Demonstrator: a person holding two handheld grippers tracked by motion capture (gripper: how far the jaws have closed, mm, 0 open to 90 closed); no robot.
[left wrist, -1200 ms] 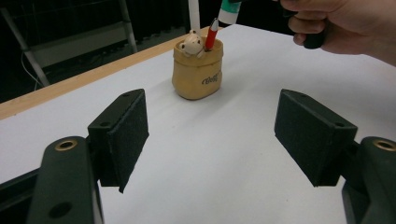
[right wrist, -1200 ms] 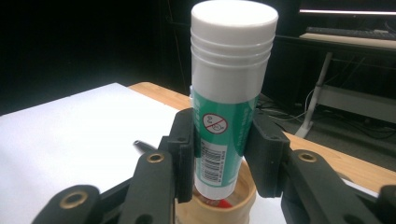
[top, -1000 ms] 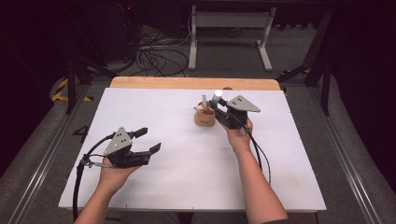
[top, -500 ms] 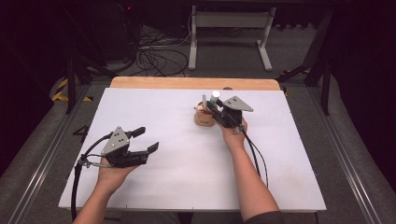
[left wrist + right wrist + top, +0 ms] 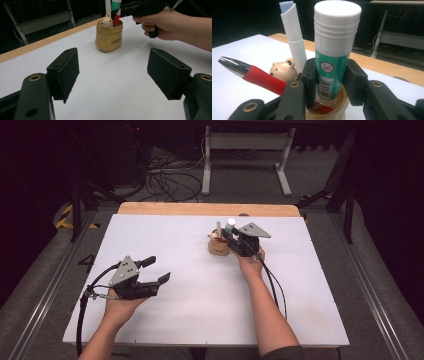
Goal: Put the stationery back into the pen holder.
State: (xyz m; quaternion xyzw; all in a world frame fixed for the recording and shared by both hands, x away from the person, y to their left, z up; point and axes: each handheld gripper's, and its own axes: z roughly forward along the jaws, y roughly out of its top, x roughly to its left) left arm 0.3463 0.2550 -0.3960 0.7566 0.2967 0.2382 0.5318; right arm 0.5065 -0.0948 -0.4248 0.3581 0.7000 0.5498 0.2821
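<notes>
The right gripper is clamping a glue stick upright over the bear-faced holder; lowering it straight avoids the pens. The left gripper is waiting open.

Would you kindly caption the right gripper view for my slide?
Right gripper clamps a green glue stick standing in the bear pen holder.

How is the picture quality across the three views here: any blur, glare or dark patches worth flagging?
High view: even light on the white table, surroundings very dark, slightly soft. Left gripper view: near fingers soft, pen holder sharper. Right gripper view: glue stick crisp, glare on the red pen at its metal tip, background dim.
</notes>
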